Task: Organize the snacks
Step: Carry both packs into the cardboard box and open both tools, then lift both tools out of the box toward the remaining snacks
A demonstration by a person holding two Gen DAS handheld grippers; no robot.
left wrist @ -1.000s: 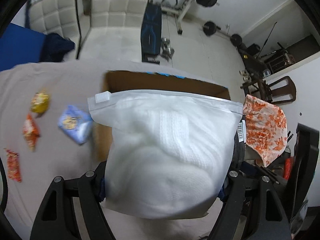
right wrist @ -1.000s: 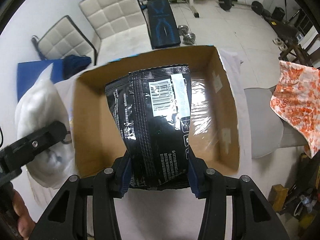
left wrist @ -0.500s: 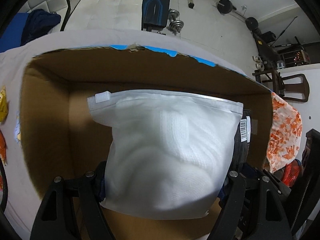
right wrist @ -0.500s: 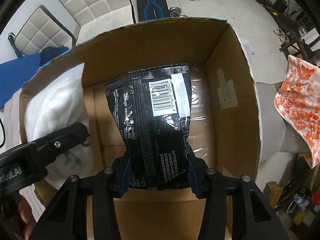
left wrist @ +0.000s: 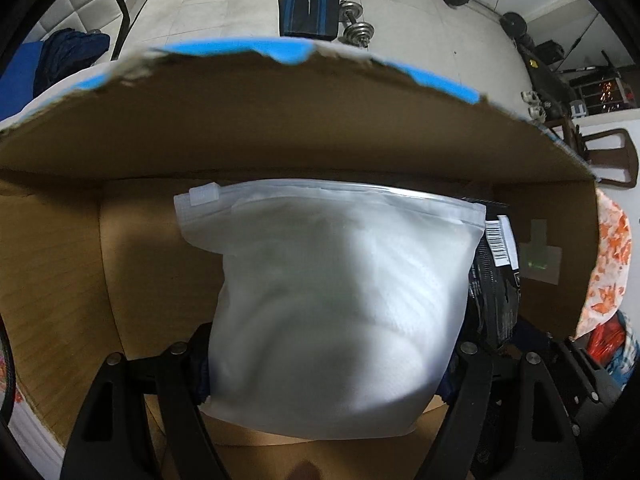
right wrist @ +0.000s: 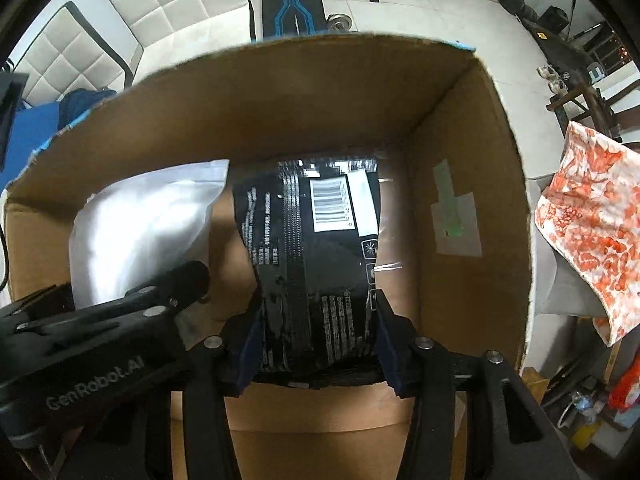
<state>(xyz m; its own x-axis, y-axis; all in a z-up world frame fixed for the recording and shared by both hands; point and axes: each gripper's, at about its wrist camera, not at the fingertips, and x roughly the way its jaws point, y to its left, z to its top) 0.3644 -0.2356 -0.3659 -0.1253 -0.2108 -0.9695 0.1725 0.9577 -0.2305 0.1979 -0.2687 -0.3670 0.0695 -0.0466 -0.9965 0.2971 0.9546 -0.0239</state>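
Note:
My left gripper (left wrist: 326, 364) is shut on a white zip-top pouch (left wrist: 332, 292), held inside the open cardboard box (left wrist: 280, 136). My right gripper (right wrist: 318, 344) is shut on a black snack bag (right wrist: 316, 272) with a white barcode label, also down inside the cardboard box (right wrist: 472, 184). The two packs hang side by side: in the right wrist view the white pouch (right wrist: 140, 232) is left of the black bag, and in the left wrist view the black bag (left wrist: 496, 276) peeks out to the right of the pouch.
The box's far rim has torn blue tape (left wrist: 224, 50). An orange-patterned cloth (right wrist: 588, 220) lies to the right of the box. White quilted chairs (right wrist: 160, 12), a blue weight bench (right wrist: 290, 0) and dumbbells (left wrist: 354, 20) stand on the floor beyond.
Both grippers have moved forward and down into the box with their packs. The box walls now fill both views, and the loose snacks on the left are out of sight.

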